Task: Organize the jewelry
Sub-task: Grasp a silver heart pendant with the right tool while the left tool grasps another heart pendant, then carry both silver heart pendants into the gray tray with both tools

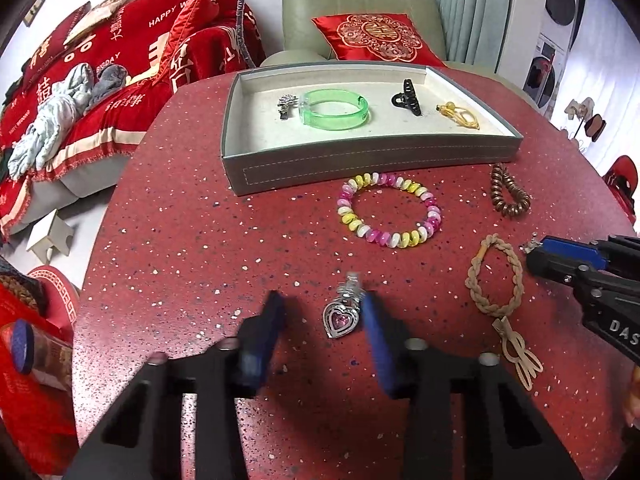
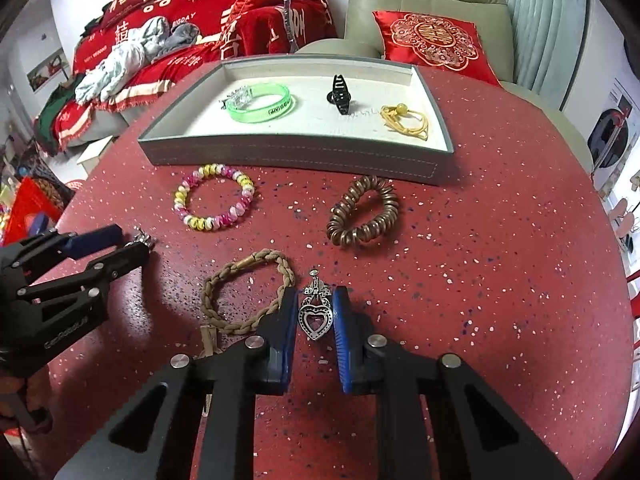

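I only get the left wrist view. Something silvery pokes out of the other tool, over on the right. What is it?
Observer: A second heart pendant, lying between the right tool's fingers.
Operator: Is it gripped?
Observer: The blue fingers sit close on both sides of it. I can't tell if they touch it.
Operator: Anything written on the green bangle?
Observer: Yes, the green bangle has black lettering on its outer face, too small to read.

- a home living room, decked out for a wedding
- sofa [image 1: 80, 92] under a red "happy wedding" throw, crumpled clothes [image 1: 52, 120] on it
- pale green armchair [image 2: 424, 4] holding a red embroidered cushion [image 2: 436, 44]
- round red speckled bench [image 2: 480, 260]
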`<move>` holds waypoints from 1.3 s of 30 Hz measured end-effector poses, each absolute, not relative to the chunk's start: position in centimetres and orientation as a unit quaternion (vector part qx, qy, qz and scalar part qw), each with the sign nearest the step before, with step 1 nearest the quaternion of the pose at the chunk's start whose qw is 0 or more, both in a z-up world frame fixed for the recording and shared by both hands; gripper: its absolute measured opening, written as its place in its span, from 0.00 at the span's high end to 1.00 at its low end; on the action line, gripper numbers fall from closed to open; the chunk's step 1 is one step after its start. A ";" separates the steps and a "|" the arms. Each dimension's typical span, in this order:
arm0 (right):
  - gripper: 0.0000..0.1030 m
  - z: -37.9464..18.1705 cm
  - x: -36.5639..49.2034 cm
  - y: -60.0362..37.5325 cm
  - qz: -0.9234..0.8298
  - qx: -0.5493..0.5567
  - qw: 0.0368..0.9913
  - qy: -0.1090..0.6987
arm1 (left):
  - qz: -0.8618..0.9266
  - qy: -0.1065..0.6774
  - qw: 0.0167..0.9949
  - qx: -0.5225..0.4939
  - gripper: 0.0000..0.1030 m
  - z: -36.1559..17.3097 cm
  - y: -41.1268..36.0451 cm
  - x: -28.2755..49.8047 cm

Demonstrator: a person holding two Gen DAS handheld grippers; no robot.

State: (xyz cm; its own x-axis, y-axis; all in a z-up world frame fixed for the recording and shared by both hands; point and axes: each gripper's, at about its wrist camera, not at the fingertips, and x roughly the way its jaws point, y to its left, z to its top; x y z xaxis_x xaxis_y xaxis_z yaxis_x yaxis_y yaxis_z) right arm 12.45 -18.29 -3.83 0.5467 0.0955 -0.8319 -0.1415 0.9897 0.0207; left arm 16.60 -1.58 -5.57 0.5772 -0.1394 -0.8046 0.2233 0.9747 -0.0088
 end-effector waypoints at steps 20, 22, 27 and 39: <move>0.81 -1.2 12.1 -19.5 0.090 0.046 0.888 0.449 | -0.145 0.427 0.892 0.010 0.66 -2.6 -0.8 15.9; 0.81 -0.8 12.3 -19.7 0.091 0.054 0.888 0.447 | -0.148 0.424 0.893 0.006 0.66 -2.0 -0.8 16.1; 0.81 0.3 13.1 -20.2 0.091 0.061 0.892 0.439 | -0.150 0.413 0.898 0.008 0.66 -0.5 -1.0 16.8; 0.81 3.6 19.1 -21.2 0.090 0.091 0.897 0.423 | -0.147 0.383 0.912 0.006 0.66 3.1 -1.1 21.5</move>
State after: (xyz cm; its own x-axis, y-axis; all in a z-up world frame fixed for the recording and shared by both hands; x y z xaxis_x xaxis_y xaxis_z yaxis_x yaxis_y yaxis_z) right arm 19.08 -21.19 3.56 0.6252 0.2381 -0.7432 -0.0847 0.9674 0.2387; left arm 21.46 -1.10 3.12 0.6634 -0.2633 -0.7004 0.2732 0.9567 -0.1009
